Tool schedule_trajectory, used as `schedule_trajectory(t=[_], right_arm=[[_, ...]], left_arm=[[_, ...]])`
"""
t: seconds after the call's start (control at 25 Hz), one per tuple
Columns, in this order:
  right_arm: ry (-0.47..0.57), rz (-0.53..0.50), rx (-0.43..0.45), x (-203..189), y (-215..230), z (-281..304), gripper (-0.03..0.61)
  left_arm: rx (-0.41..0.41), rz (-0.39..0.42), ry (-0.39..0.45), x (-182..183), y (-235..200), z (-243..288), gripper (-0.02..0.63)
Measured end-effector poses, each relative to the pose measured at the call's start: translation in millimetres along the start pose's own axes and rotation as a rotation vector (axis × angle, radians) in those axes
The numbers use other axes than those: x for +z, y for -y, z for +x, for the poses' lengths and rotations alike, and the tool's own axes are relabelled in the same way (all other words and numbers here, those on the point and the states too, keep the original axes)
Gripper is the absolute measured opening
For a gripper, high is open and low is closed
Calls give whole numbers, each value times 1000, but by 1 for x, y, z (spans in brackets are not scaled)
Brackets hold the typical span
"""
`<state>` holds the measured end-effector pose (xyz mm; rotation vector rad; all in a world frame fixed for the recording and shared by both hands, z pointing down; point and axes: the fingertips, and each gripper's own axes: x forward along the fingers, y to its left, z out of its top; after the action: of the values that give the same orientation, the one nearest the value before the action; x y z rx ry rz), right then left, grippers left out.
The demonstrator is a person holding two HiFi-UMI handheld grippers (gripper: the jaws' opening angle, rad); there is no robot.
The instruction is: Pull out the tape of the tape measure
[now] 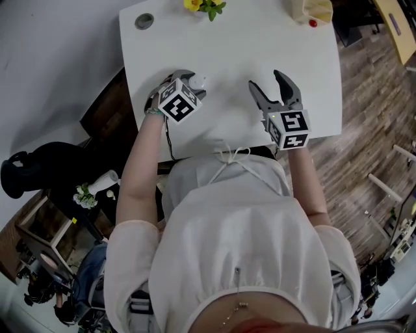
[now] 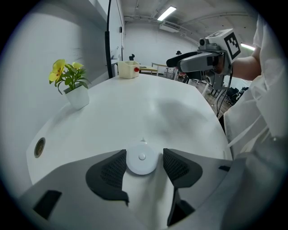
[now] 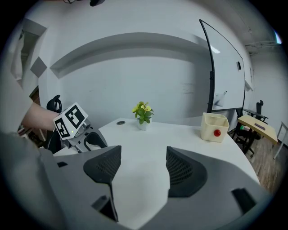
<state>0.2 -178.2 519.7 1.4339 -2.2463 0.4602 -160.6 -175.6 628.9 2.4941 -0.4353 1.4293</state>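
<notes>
White table [image 1: 260, 39], smooth and matte, with its near edge right up against the person's pale top. Wood-plank floor [image 1: 370, 91] runs off to the right, and a grey wall [image 3: 135, 76] stands behind the far edge. Further back there's a whiteboard [image 3: 225, 72] in a black frame, and strip lights [image 2: 167, 12] hang over a long room.

On to the containers. Along the far edge sits a white pot [image 2: 77, 97] with yellow flowers [image 2: 58, 68] and green leaves. At the far right corner there's a cream open-topped box [image 3: 214, 126] with a round red knob [image 3: 217, 133] on its front; what's inside can't be seen. A metal-ringed hole [image 2: 39, 147] sits in the far left corner.

Now the hands, both forearms reaching forward. The left gripper [image 2: 144, 155] tips steeply down at the table's left side. Its jaws are spread around the tape measure [image 2: 142, 158], a small white disc lying flat on the table. One pad is right at the rim, with a sliver of gap at the other. A tiny tab shows at the disc's far edge.

The right gripper [image 3: 143, 161] hovers to the right, well apart and angled gently down. Its jaws are wide open with only table top between them.
</notes>
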Motion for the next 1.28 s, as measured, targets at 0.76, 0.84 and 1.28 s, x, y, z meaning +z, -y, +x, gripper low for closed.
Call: schedule_trajectory(t=[0.76, 0.84, 1.28], right_arm=[[-12, -100, 209, 12, 24, -31, 295], [-31, -121, 261, 15, 24, -34, 295], [-170, -444, 576, 1, -12, -38, 238]], left_arm=[[183, -87, 25, 49, 39, -34, 227], [186, -72, 58, 71, 47, -44, 227], [147, 48, 115, 146, 90, -60, 227]])
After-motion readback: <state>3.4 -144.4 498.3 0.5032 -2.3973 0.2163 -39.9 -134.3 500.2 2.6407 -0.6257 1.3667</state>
